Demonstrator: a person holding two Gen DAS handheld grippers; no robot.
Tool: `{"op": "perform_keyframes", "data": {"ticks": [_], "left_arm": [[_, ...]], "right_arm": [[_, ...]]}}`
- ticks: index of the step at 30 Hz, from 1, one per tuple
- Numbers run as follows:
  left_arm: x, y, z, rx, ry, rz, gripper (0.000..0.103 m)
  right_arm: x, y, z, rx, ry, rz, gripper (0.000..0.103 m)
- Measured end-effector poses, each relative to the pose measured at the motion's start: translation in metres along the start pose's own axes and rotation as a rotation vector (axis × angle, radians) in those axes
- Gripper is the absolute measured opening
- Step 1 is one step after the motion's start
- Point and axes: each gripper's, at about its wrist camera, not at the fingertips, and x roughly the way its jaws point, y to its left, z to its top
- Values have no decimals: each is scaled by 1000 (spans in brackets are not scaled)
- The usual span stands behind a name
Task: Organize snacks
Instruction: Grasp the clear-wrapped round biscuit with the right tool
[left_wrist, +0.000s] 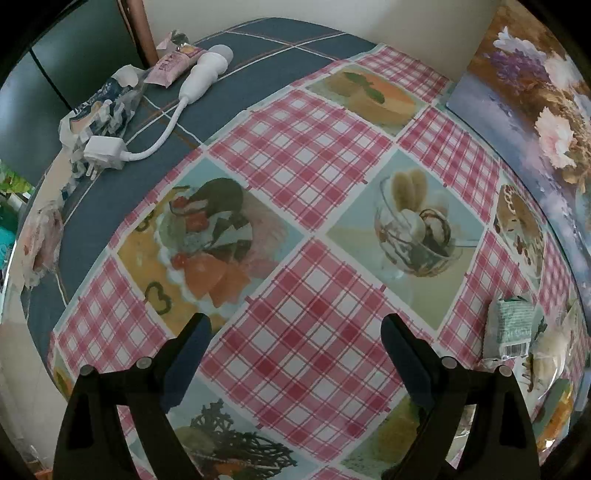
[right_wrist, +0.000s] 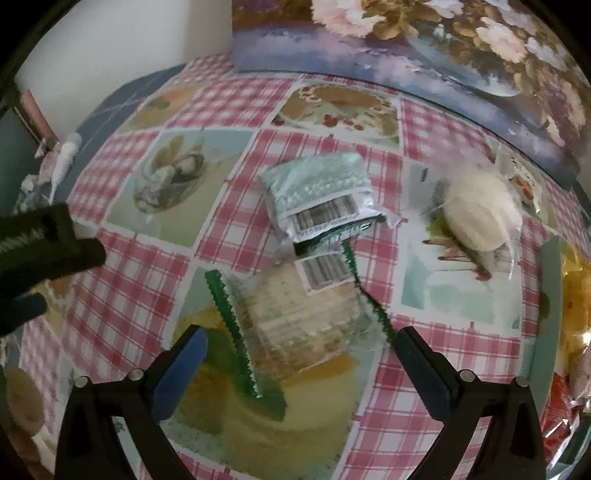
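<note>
My left gripper (left_wrist: 295, 354) stands wide open over bare tablecloth (left_wrist: 295, 206), nothing between its fingers. Far beyond my left finger, that camera alone shows a crumpled blue wrapper (left_wrist: 98, 110), a white plug (left_wrist: 105, 152) with its cord, a white handheld device (left_wrist: 207, 70) and a pink packet (left_wrist: 173, 66), all on the blue cloth (left_wrist: 92, 210) near the wall. Off past my right finger, near the frame edge, lies a pale green packet (left_wrist: 511, 328), barcode end toward me.

My right gripper (right_wrist: 301, 347) is also open, gripping nothing. Its camera shows what the left one misses. At its far left the left gripper's dark finger (right_wrist: 51, 240) intrudes. Between my fingers and just ahead of their tips lies a clear cracker pack (right_wrist: 299, 317) with green serrated seals; its long axis runs roughly across the gap, one seal near my left finger, the other reaching toward my right tip. I cannot tell whether that seal touches the pad. Just beyond it, touching or overlapping, sits the green packet (right_wrist: 317, 192), barcode end toward me, tilted slightly. Beyond my right finger lies a clear bag (right_wrist: 480, 210) holding something white and round, then a yellow bag (right_wrist: 574, 302) and a red wrapper (right_wrist: 561, 417) at the frame edge. A floral board (right_wrist: 424, 62) stands at the back.
</note>
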Motion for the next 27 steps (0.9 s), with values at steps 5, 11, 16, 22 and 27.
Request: {"op": "perform_keyframes", "data": {"ticks": [5, 11, 16, 22, 27], "left_arm": [[-4, -9, 0, 0, -5, 10, 93], [-3, -8, 0, 4, -7, 15, 93], [-9, -16, -5, 12, -16, 22, 93], [-8, -15, -2, 33, -18, 25, 93], [-10, -24, -4, 46, -26, 28, 93]], "right_arm": [[3, 7, -1, -21, -20, -13, 103], [4, 7, -2, -17, -38, -8, 103], [5, -1, 1, -8, -53, -7, 103], [6, -11, 4, 18, -66, -15, 96], [1, -14, 6, 34, -87, -24, 82]]}}
